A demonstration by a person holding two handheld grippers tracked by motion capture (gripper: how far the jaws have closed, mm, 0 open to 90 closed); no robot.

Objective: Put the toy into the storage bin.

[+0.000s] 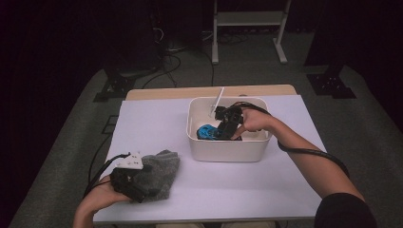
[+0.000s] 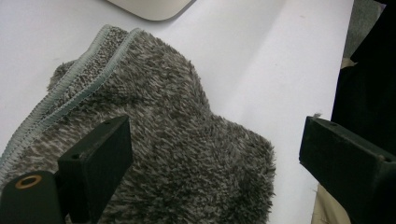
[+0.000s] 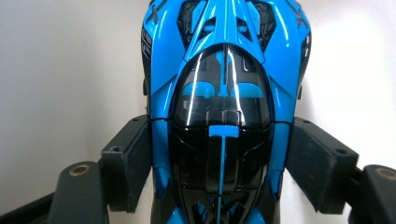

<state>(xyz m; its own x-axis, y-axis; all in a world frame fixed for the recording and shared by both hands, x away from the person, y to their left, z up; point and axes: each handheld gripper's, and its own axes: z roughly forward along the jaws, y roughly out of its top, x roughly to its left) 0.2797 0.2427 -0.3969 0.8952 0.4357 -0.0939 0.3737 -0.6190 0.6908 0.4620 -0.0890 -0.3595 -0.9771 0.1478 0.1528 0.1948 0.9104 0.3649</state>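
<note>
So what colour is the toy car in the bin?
Bright blue with black, clearest in the right gripper view: toy car.

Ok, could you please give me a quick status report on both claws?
Right claw shut on blue toy car inside white bin. Left claw open over grey cloth. Nothing in the way.

A dim room around one lit table

We see a table (image 1: pixel 157 128) with a pale top and a wooden far edge, standing on grey-green carpet (image 1: pixel 66 128). Beyond it the room falls into darkness; a white metal frame (image 1: pixel 249 21) stands on the floor at the back, black cables (image 1: pixel 166 59) trail over the carpet, and dark stand feet (image 1: pixel 114 88) rest at both far corners.
</note>
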